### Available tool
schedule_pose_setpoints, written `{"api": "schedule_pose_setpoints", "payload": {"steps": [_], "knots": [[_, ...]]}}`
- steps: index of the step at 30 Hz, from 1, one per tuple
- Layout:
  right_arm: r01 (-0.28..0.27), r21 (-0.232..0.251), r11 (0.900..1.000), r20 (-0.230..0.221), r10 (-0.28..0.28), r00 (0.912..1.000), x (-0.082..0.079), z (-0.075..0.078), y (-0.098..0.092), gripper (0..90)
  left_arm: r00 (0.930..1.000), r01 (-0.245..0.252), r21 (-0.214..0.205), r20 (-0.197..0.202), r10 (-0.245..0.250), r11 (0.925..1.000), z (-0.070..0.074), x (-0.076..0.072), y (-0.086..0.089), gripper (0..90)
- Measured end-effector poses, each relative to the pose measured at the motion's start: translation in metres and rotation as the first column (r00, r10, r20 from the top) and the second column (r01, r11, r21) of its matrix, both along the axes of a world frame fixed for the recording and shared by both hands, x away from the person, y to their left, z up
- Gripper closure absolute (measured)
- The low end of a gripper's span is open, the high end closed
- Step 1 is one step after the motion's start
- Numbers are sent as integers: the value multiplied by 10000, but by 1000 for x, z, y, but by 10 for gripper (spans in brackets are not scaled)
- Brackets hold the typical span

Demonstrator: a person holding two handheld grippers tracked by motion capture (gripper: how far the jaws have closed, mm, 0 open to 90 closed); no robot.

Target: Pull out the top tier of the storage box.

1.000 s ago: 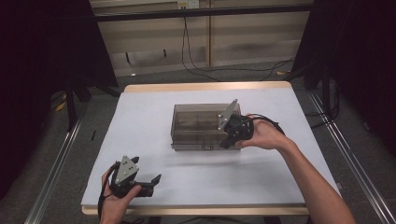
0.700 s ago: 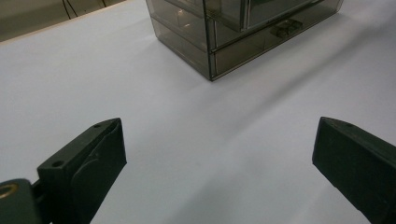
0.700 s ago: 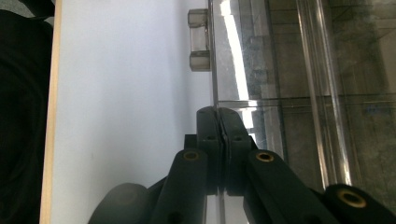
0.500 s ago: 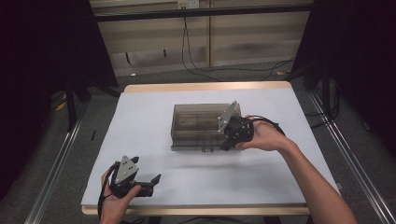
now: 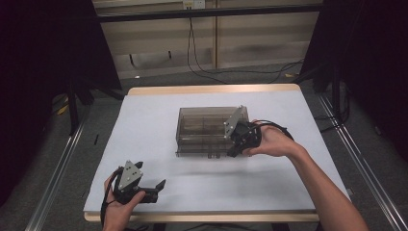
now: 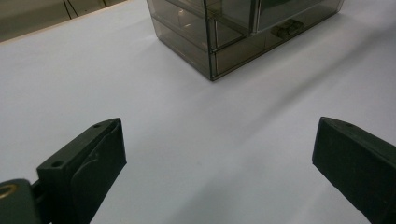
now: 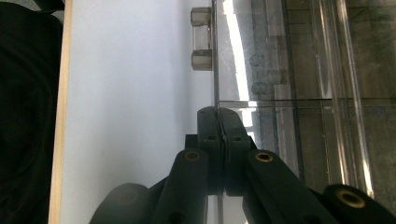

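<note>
— what is hidden? 
— the contents of the smoky clear box (image 5: 204, 131) are hard to make out; its top is cut off in the left gripper view.

— how is it laid? 
— mid-table (image 5: 288, 192), long axis across. the right gripper (image 5: 234, 148) is clamped narrow on its front edge; the left gripper (image 5: 156, 189) is held wide near the table's front.

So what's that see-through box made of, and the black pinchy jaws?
The box looks like smoky clear plastic, glossy: you can see its inner dividers through the walls, and light glints off its edges. It could be acrylic; the look alone can't settle that. The left gripper has jaws that look like matte black plastic, dull with no shine, though a rubbery coating is possible.
</note>
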State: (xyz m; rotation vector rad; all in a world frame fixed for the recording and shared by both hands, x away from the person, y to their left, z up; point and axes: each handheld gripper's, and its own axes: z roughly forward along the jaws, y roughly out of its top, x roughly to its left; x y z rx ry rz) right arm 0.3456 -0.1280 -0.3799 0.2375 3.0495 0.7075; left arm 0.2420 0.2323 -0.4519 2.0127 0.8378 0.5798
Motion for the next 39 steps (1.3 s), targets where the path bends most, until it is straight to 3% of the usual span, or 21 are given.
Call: {"api": "schedule_pose_setpoints", "payload": {"steps": [39], "knots": [[-303, -189, 9994, -30, 302, 9995, -20, 0, 2, 894, 10000, -13, -10, -12, 13, 10000, 0, 0, 0, 27]]}}
